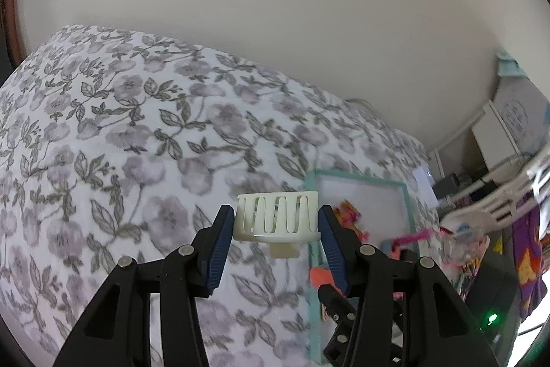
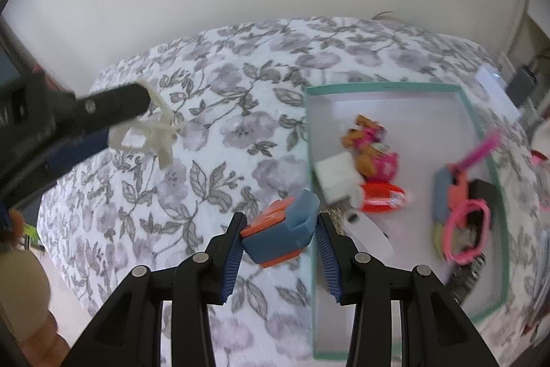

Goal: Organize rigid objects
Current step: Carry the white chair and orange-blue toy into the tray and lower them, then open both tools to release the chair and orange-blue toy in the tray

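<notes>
Cream slotted piece (image 1: 277, 218) gripped in left jaws; blue-orange block (image 2: 280, 227) in right jaws | tray (image 2: 388, 87) contents blurred

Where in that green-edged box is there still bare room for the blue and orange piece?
The box is bare along its far wall and in its near corner. The middle is crowded by a white block and small toys; pink glasses fill the right side.
</notes>
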Demonstrator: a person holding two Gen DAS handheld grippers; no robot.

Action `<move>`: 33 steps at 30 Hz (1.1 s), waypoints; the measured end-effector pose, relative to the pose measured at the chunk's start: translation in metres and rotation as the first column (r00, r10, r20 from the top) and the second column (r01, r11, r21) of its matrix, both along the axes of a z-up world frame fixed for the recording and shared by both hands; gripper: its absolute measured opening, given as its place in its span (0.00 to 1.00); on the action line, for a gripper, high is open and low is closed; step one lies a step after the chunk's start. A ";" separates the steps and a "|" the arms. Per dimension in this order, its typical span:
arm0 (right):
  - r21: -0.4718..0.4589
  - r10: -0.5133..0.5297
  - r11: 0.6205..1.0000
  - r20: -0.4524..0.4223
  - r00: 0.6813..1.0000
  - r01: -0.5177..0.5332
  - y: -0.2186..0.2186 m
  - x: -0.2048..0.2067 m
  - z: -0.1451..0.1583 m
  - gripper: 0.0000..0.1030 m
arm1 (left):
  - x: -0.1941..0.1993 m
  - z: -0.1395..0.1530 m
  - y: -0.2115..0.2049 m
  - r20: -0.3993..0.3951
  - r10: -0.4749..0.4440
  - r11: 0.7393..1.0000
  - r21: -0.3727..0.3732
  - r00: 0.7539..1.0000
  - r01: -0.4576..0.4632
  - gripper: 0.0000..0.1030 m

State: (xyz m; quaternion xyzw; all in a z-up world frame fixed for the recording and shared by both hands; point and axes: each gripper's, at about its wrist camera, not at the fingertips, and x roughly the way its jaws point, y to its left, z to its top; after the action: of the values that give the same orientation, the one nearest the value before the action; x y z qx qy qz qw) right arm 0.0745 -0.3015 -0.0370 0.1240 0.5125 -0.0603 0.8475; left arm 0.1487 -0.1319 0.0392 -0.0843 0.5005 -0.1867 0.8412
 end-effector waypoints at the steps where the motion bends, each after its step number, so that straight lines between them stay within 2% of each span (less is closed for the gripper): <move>1: -0.007 -0.008 1.000 0.006 1.000 0.008 -0.003 -0.006 0.003 0.42 | -0.006 0.001 -0.003 0.002 -0.006 1.000 0.001 1.000 0.006 0.50; 8: -0.055 -0.135 0.989 0.029 0.990 0.136 -0.049 -0.048 0.012 0.42 | -0.044 -0.005 -0.040 -0.016 -0.094 0.996 -0.004 0.995 0.094 0.51; 15: -0.037 -0.264 0.964 -0.024 0.964 0.263 -0.098 -0.077 -0.008 0.43 | -0.068 -0.031 -0.085 -0.090 -0.203 0.978 0.018 0.975 0.206 0.51; 19: -0.015 -0.286 0.958 -0.049 0.957 0.285 -0.109 -0.086 -0.023 0.43 | -0.077 -0.052 -0.098 -0.161 -0.237 0.971 -0.011 0.958 0.238 0.51; 24: 0.036 -0.287 0.956 -0.086 0.954 0.291 -0.109 -0.095 -0.040 0.43 | -0.083 -0.076 -0.105 -0.239 -0.249 0.967 -0.001 0.939 0.256 0.51; 25: 0.031 -0.290 0.955 -0.085 0.953 0.293 -0.109 -0.097 -0.040 0.43 | -0.084 -0.078 -0.104 -0.250 -0.243 0.968 -0.004 0.937 0.250 0.52; 27: 0.030 -0.294 0.954 -0.084 0.952 0.298 -0.108 -0.100 -0.041 0.44 | -0.086 -0.081 -0.099 -0.264 -0.233 0.971 -0.015 0.936 0.237 0.66; 31: 0.039 -0.300 0.952 -0.083 0.950 0.304 -0.107 -0.107 -0.041 0.44 | -0.090 -0.081 -0.089 -0.273 -0.208 0.977 -0.010 0.939 0.214 0.69; 33: 0.036 -0.301 0.952 -0.082 0.950 0.304 -0.105 -0.111 -0.040 0.44 | -0.092 -0.078 -0.083 -0.256 -0.185 0.980 0.020 0.949 0.197 0.73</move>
State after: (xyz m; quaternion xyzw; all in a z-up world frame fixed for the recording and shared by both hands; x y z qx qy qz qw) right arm -0.0364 -0.4063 -0.0773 0.2190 0.5206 -0.1817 0.8050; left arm 0.0562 -0.2149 -0.0385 -0.0394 0.6137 -0.2433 0.7501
